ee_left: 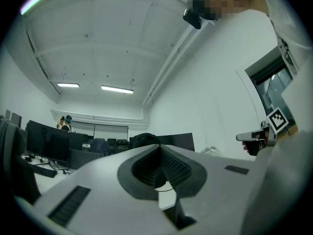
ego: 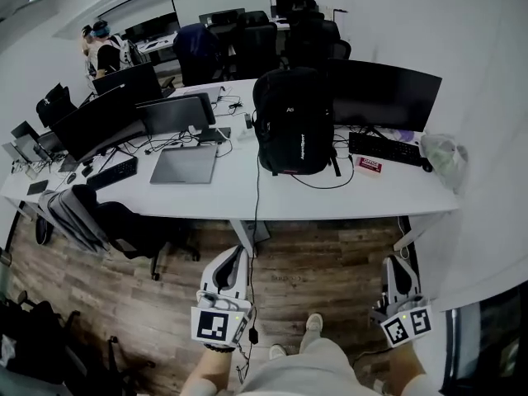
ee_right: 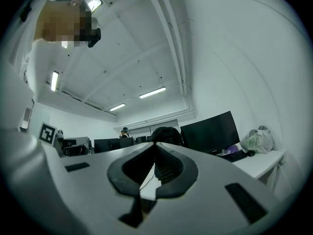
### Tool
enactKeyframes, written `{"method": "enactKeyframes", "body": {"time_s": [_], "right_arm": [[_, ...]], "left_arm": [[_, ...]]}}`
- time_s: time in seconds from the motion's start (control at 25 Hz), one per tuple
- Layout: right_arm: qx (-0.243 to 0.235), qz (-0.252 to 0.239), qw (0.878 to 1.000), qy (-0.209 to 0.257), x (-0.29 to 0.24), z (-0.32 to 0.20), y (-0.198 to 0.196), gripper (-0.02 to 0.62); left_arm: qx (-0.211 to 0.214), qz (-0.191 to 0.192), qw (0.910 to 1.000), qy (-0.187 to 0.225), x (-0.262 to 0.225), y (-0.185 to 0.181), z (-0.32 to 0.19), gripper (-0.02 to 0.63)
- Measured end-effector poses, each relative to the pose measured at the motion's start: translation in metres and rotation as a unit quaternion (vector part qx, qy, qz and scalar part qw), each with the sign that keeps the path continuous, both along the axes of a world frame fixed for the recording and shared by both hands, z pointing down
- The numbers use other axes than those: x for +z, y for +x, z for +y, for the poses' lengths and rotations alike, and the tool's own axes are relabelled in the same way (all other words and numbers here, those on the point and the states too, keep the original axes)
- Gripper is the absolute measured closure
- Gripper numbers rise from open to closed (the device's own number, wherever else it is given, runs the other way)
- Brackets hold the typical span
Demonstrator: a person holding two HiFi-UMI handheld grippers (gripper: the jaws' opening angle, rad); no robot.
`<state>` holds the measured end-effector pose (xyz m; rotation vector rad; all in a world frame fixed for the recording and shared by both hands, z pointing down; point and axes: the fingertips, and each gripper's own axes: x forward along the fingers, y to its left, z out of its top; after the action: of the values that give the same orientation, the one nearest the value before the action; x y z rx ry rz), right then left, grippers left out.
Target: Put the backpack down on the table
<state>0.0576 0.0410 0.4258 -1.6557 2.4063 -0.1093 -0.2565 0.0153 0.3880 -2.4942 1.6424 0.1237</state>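
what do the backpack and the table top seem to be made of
Backpack: likely woven synthetic fabric, matte black; soft rounded shape, dangling straps. Table: probably laminate or painted board, smooth plain white; the flat, even top leaves it open.

The backpack (ego: 293, 122) covers the left end of the dark monitor (ego: 388, 93) behind it, and a patch of the table (ego: 330, 200) on its far side. Its white print is too small to read. In the left gripper (ee_left: 159, 150) view only the backpack's top shows above the closed jaws, and the right gripper (ee_right: 155, 150) view hides it likewise. The pale bag (ego: 445, 159) at the table's right end is perhaps plastic, its contents unclear. The person's legs (ego: 305, 370) run off the near edge.
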Motion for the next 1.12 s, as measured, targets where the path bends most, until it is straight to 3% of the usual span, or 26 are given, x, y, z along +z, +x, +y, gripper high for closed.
{"method": "enactKeyframes", "body": {"time_s": [0.24,0.56,0.76,1.12], "right_arm": [[0.015,-0.012,1.0,-0.011,0.0,0.052,-0.018,0.577],[0.008,-0.005,1.0,-0.004,-0.012,0.08,-0.019,0.58],[-0.013,0.01,1.0,0.001,-0.019,0.09,-0.016,0.581],[-0.03,0.007,0.999,0.007,-0.026,0.102,0.001,0.581]], "left_arm": [[0.02,0.008,0.9997,-0.007,0.005,-0.018,0.045,0.598],[0.017,0.018,0.9995,-0.021,0.014,-0.018,0.074,0.598],[0.024,0.036,0.9987,-0.027,0.01,0.005,0.084,0.598],[0.031,0.029,0.9991,-0.003,-0.008,0.045,0.104,0.598]]}}
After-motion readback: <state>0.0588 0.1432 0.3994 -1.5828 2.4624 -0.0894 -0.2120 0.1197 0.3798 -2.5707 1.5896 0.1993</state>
